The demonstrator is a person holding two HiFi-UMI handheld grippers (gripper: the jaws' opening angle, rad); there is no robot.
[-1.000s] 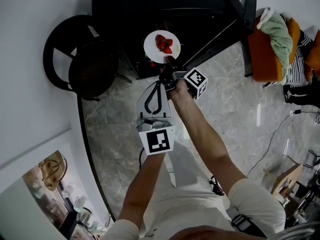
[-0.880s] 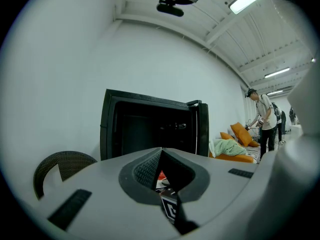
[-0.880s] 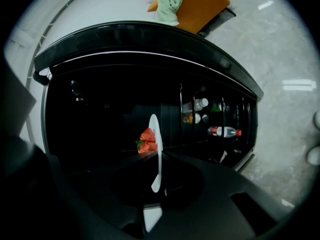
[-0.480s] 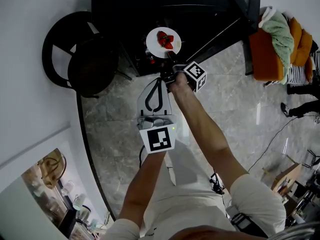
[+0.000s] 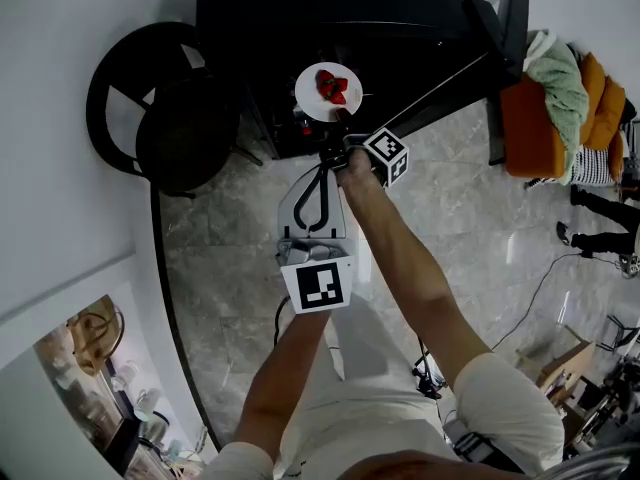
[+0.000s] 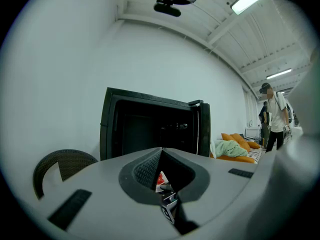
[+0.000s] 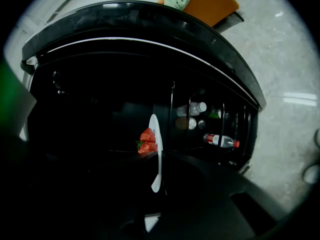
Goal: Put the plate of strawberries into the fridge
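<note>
A white plate (image 5: 312,100) with red strawberries (image 5: 331,87) hangs at the mouth of the open black fridge (image 5: 300,8). My right gripper (image 5: 343,126) is shut on the plate's near rim. In the right gripper view the plate (image 7: 156,154) shows edge-on, with the strawberries (image 7: 147,142) on its left face and the fridge's dark inside behind it. My left gripper (image 5: 320,163) sits just behind the right one, shut and holding nothing. Through its jaws the left gripper view shows a bit of the strawberries (image 6: 160,178) and the fridge (image 6: 150,129).
The fridge door (image 5: 455,73) stands open to the right, with bottles (image 7: 220,140) in its rack. A dark round chair (image 5: 165,118) is at the left of the fridge. An orange sofa with a green cloth (image 5: 550,93) lies right. A person (image 6: 275,114) stands farther off.
My right gripper has sunk a little and edged toward the fridge with the plate. The left gripper has stayed where it was.
</note>
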